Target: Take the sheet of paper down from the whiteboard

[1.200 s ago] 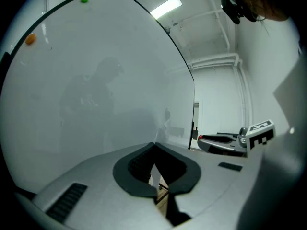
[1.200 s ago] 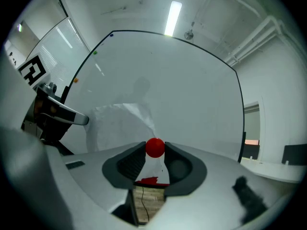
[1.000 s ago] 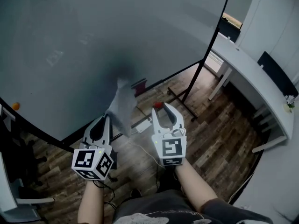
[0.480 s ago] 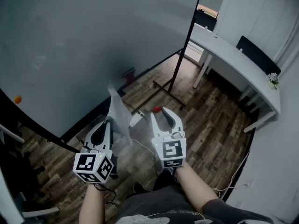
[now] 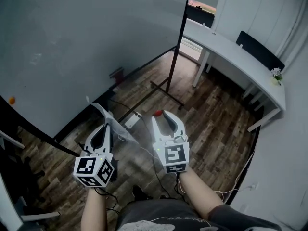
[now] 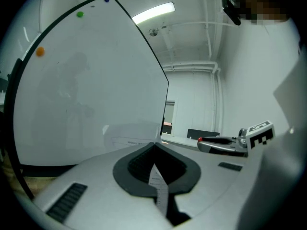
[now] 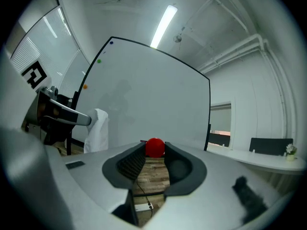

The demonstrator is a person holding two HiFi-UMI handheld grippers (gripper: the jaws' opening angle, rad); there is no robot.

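The whiteboard [image 5: 72,42] fills the upper left of the head view and carries no paper. My left gripper [image 5: 107,123] is shut on the sheet of paper [image 5: 114,124], which bends over past its tips; a strip of the sheet [image 6: 158,186] shows pinched between the closed jaws. My right gripper [image 5: 162,115] is to the right of it, shut on a red ball-shaped magnet [image 5: 158,113] at its tips. In the right gripper view the magnet [image 7: 154,147] sits between the jaws, with the paper [image 7: 97,131] and the left gripper [image 7: 62,113] off to the left.
A long white desk [image 5: 231,47] with a black chair [image 5: 257,49] runs along the right wall. The board's black stand legs [image 5: 166,88] cross the wooden floor. A power strip [image 5: 131,120] and cables lie below the grippers. An orange magnet [image 5: 10,100] stays on the board.
Both grippers have drawn back from the whiteboard together. The paper in the left gripper stood upright before and now leans over lower. The red magnet stays in the right jaws.
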